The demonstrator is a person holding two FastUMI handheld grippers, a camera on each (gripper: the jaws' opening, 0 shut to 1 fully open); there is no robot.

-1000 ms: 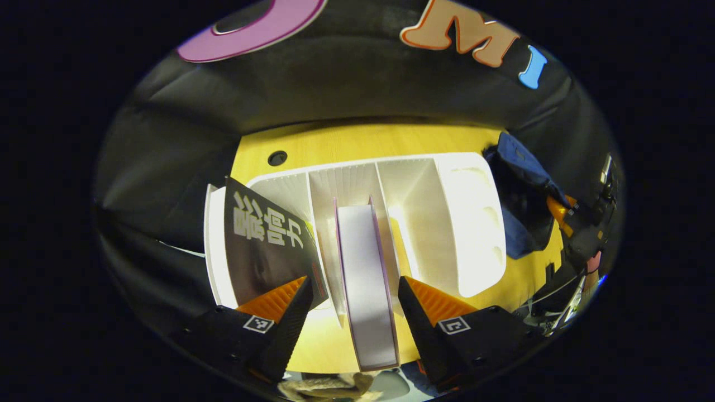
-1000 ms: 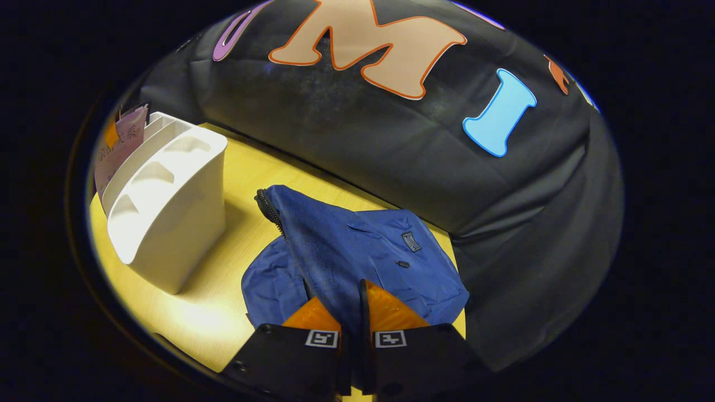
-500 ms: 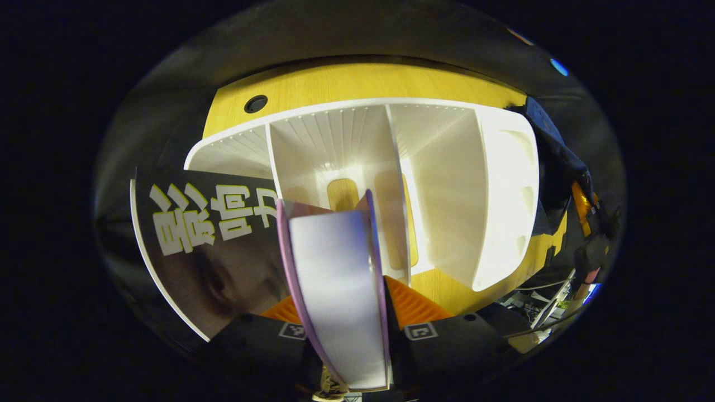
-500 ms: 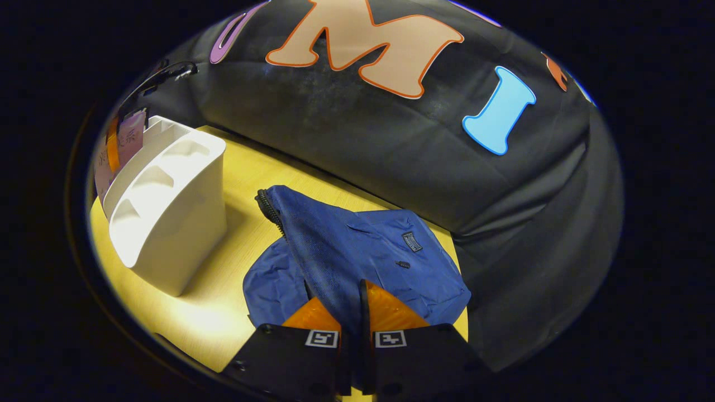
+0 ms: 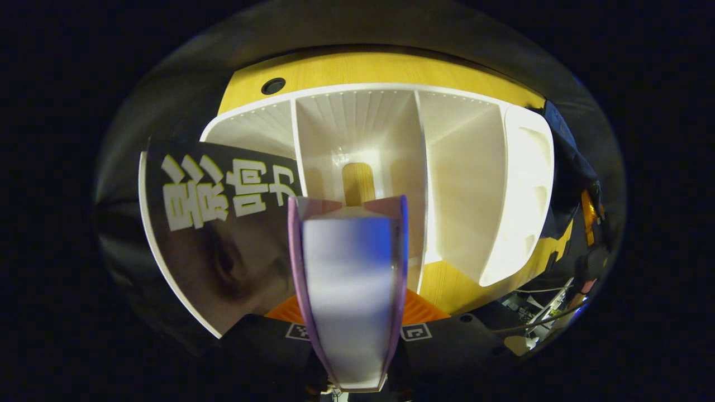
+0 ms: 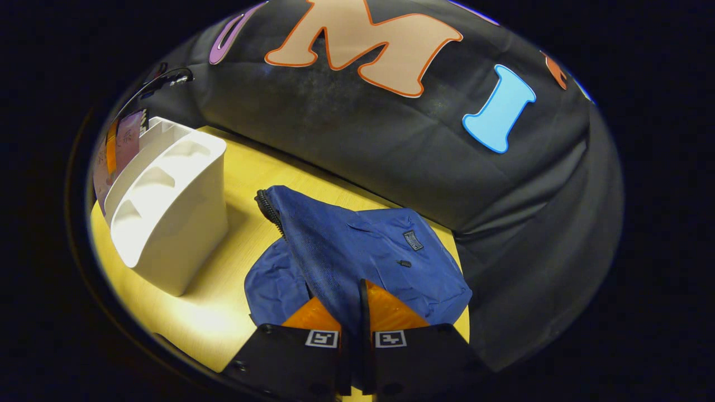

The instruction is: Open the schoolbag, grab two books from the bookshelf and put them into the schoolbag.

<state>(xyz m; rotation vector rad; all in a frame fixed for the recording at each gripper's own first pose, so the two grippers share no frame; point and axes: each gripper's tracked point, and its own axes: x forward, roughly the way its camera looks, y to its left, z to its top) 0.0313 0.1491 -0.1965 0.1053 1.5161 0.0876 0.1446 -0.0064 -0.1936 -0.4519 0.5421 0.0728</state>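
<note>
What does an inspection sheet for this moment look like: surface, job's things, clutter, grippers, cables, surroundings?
Surface: yellow wooden table, with a round hole near its far edge.
Job's things: white bookshelf with upright dividers; purple-edged book lifted above the middle slot; black-covered book leaning at the shelf's end; blue schoolbag lying beside the shelf, zip edge raised.
Clutter: nothing seen on the table.
Grippers: left gripper shut on the purple-edged book; right gripper shut on the schoolbag's raised flap.
Cables: a cable against the cloth behind the shelf; more beyond the table edge.
Surroundings: black cloth wall.
</note>
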